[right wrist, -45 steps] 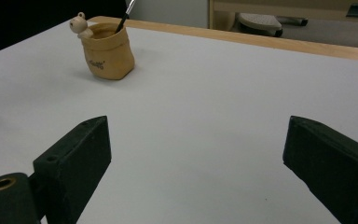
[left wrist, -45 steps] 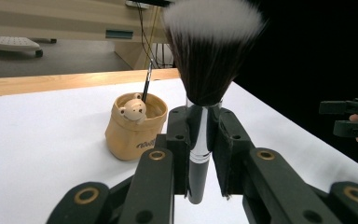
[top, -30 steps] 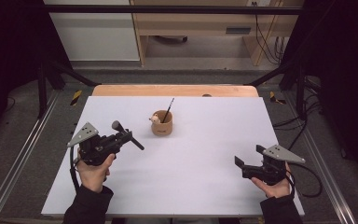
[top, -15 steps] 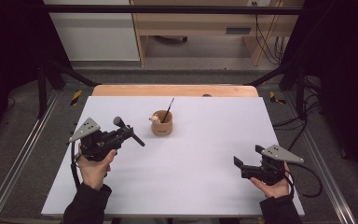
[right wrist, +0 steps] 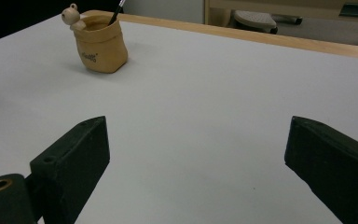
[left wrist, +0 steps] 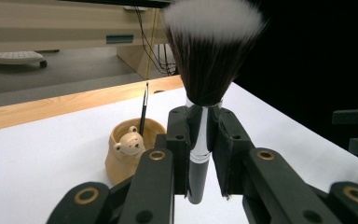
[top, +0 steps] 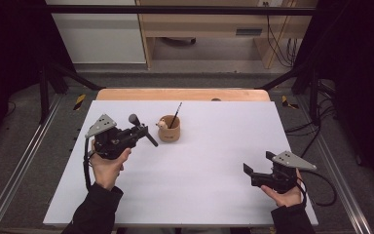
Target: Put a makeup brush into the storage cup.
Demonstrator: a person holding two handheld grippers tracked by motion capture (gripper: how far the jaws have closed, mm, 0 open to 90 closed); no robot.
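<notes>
Black bristles tipped in white stand up from your left gripper (left wrist: 200,154), whose jaws are clamped on the shiny handle of a makeup brush (left wrist: 204,70); in the high view that brush (top: 141,129) hangs over the table (top: 214,195) just left of the tan bear cup (top: 169,130). You look to be mid-carry, taking the brush to the cup, where a thin brush (top: 176,115) already leans. Next you need to bring the handle end over the cup's mouth and tip it in before letting go, without knocking the thin brush or the little bear on the rim; how much room is left inside is hard to judge from here. Your right gripper (top: 252,171) rests near the right edge, jaws spread wide and empty, well apart from the cup. Bare table lies between the two grippers, so you have free room.
</notes>
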